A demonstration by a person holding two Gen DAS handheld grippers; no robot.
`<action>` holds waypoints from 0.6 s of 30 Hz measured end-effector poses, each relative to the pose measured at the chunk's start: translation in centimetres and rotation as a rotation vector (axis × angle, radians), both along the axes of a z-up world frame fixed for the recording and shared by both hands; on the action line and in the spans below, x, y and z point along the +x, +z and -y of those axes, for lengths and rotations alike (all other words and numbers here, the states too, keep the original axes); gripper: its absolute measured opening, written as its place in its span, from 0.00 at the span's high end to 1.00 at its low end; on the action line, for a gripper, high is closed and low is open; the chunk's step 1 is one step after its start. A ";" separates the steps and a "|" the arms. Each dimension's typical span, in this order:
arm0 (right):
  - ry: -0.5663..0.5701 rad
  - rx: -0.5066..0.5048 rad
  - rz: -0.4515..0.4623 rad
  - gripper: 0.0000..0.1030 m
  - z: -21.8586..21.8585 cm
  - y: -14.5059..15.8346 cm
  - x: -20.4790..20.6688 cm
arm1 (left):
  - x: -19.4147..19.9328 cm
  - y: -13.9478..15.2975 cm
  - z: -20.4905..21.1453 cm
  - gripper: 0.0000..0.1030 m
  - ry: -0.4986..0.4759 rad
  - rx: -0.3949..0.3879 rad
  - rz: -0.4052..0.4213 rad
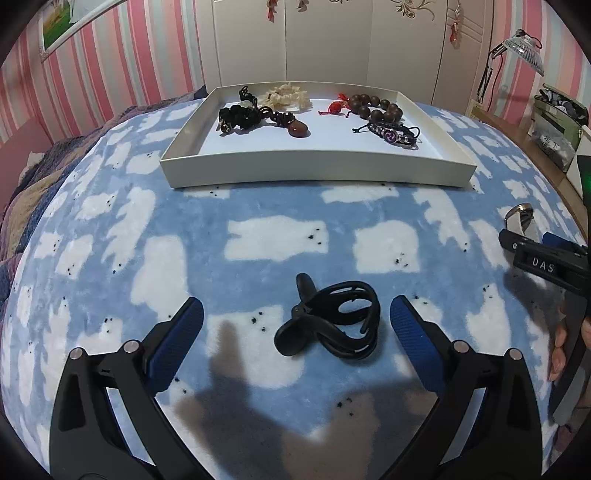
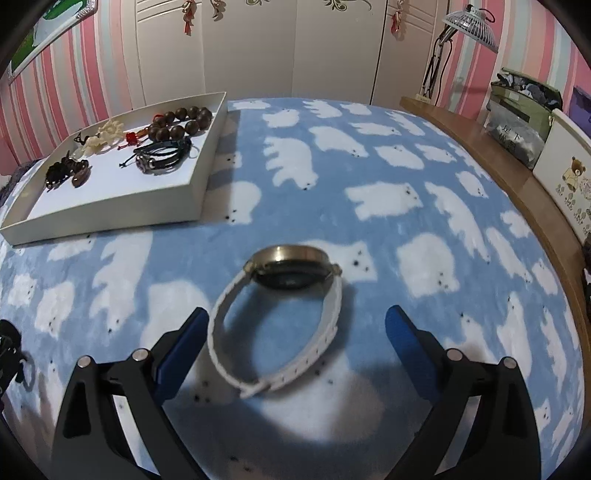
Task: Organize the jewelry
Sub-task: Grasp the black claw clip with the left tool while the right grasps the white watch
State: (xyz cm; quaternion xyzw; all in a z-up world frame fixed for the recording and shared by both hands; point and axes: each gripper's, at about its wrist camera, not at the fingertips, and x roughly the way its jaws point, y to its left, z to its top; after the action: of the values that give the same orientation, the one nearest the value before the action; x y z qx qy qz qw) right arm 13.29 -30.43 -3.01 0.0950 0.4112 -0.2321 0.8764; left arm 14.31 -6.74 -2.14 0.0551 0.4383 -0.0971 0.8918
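at lower centre of the left wrist view, the left gripper (image 1: 296,325) stood wide open and empty, its blue pads either side of a black band (image 1: 330,325) lying on the blanket (image 1: 258,206), apparently lined up for a pinch across the band's width. at lower centre of the right wrist view, the right gripper (image 2: 297,334) was likewise spread and held nothing, flanking a white-strapped watch (image 2: 280,314) resting on its side with the buckled strap nearest the camera. a shallow white tray (image 1: 317,168), at upper centre of the left view, already held beaded bracelets (image 1: 375,107) and corded pieces, so it was probably the destination. the surface was a soft blue blanket printed with white bears; striped pink walls, white wardrobe doors and a lamp (image 2: 469,22) lay behind.
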 end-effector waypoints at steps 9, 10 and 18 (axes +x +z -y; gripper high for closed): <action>-0.011 0.014 0.022 0.08 0.3 -0.1 -0.2 | 0.2 -0.5 0.0 0.13 -0.002 -0.023 -0.020; -0.010 0.014 0.025 0.08 0.3 -0.1 -0.3 | 0.2 -0.6 0.0 0.16 -0.006 -0.028 -0.024; 0.036 0.027 0.046 0.36 -0.3 0.0 -0.3 | -0.3 -1.0 1.1 0.35 -0.049 -0.016 -0.036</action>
State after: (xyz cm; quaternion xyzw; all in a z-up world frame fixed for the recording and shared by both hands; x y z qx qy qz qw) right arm 12.98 -30.10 -3.05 0.1047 0.3958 -0.2085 0.8882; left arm 13.99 -7.79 -3.14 0.0569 0.4522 -0.1236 0.8815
